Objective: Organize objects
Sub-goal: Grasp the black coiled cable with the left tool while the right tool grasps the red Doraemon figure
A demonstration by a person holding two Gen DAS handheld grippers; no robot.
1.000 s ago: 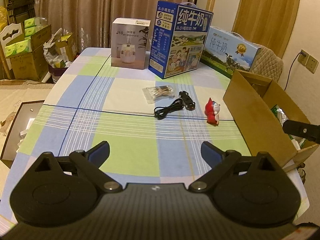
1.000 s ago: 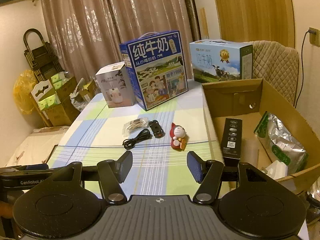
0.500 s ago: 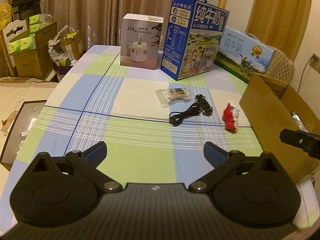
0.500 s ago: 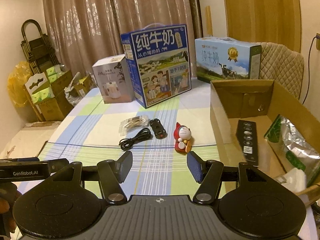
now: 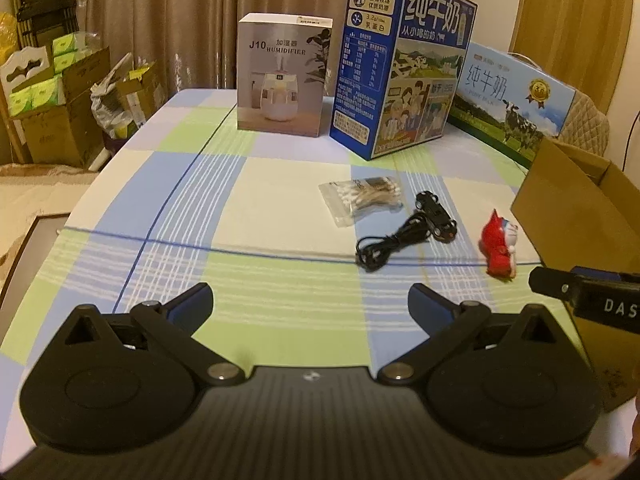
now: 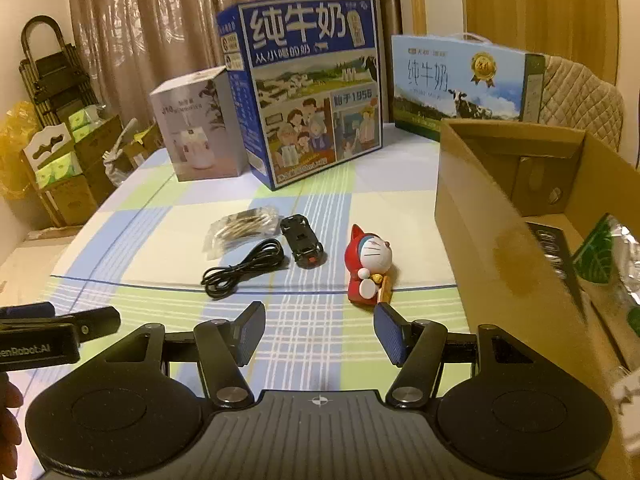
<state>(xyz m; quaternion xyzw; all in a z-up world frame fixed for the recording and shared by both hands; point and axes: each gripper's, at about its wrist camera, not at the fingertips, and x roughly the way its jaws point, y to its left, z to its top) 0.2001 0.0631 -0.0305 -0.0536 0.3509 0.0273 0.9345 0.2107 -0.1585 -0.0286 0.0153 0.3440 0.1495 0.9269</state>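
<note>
both claws have come forward and lower over the tabletop [image 5: 280,208] since a second ago, so the small things loom larger in each view. the left claw [image 5: 311,300] has just been opening; its blue pads now stand wide apart with nothing between them. the right claw [image 6: 319,330] is about half spread, empty, its ribbed pads just short of the figure [image 6: 369,266].

a checked cloth of pale blue, green and cream covers the tabletop. in a loose row near its middle lie a crinkly clear bag of cotton swabs [image 5: 366,198], a glossy black toy car [image 5: 436,217], a coiled black cable [image 5: 390,242] touching the car, and the smooth red-hooded cat figure, lying on its side near a brown corrugated carton [image 6: 516,264]. behind them stand a white humidifier box [image 5: 282,76], a tall blue milk box [image 5: 404,68] and a long pale-blue milk box [image 5: 516,100].

only the right view looks into the carton: a flat black box [image 6: 560,252] and a shiny foil pouch [image 6: 612,256] with green leaves lie there. the left view gives just the carton's outer wall, and a dark frame on the floor at left.
</note>
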